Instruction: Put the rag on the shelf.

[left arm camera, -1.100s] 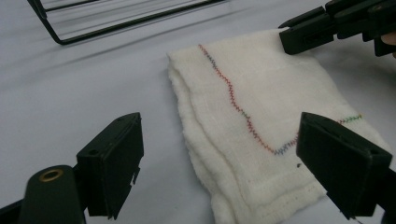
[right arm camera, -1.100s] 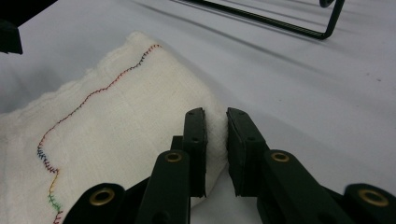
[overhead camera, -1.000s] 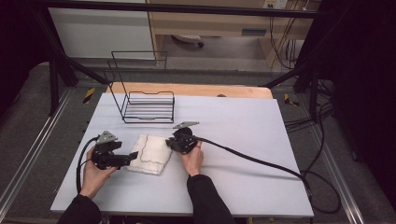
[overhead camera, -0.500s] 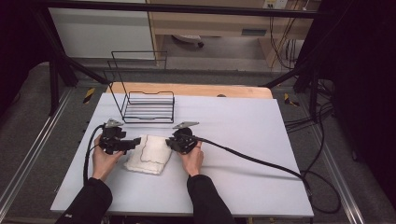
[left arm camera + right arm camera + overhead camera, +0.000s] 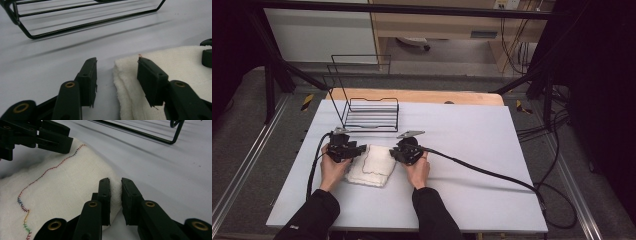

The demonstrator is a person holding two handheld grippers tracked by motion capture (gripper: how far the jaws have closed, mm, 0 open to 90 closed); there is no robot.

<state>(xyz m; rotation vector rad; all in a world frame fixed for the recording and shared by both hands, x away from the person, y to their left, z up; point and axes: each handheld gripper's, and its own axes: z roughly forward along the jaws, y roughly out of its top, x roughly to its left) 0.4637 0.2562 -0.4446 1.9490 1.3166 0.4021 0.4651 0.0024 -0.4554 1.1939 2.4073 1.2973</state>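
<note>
Standing beyond cloth (image 5: 373, 165): wire rack (image 5: 371, 112); right claw (image 5: 115, 195) pinching cloth edge.

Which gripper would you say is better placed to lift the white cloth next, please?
Probably the right gripper: its jaws are pinched on the cloth's edge, while the left gripper is open, straddling its corner.

White table (image 5: 472, 150), grey floor (image 5: 247, 145), wooden bench (image 5: 437, 25) behind, black frame posts (image 5: 272, 85)
</note>
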